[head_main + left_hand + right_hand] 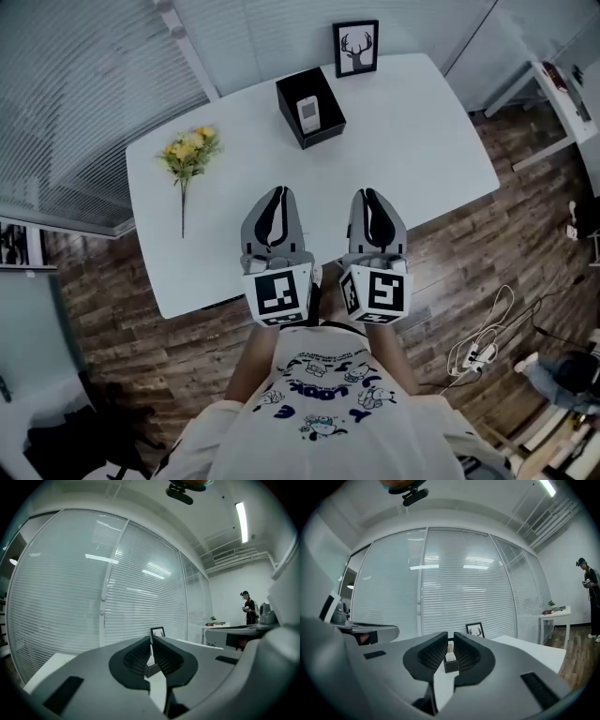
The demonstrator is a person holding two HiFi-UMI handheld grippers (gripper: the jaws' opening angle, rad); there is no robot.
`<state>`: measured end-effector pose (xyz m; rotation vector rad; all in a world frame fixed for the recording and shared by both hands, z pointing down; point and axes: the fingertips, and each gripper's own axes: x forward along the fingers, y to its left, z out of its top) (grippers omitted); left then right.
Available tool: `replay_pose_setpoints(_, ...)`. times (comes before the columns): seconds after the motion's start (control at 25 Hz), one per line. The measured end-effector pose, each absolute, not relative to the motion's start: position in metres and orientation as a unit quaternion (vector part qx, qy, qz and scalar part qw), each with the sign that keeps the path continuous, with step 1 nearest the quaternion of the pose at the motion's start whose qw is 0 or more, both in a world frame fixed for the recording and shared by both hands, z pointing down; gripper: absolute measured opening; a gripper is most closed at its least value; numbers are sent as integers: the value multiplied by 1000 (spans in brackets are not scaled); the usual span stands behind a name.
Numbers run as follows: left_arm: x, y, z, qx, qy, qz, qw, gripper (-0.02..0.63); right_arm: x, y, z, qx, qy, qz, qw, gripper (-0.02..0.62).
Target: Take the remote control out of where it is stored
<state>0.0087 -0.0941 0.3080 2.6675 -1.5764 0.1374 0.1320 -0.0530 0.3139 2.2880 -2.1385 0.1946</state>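
While left claw [277, 193], right claw [371, 194] hover at table [427, 141] edge, box [290, 101] far.

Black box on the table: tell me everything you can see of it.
The box is a small, rectangular black container with an open top and a matte finish; its material is not clear. It sits upright on the white table near the far edge, turned at an angle to it, close to a framed deer picture. A white remote is inside, its top showing above the rim. Nothing else touches the box.

2 grippers [278, 191] [368, 193] | 1 remote [307, 112] | 1 box [323, 133] | 1 frame [356, 48] | 1 bouquet [190, 150] | 1 table [422, 141]
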Motion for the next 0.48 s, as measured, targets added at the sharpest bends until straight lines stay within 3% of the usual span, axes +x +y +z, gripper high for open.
replay_pose_setpoints(0.48,5,-156,334,858,-508,63,45,23,132,-116,331,728,-681,80,16,57)
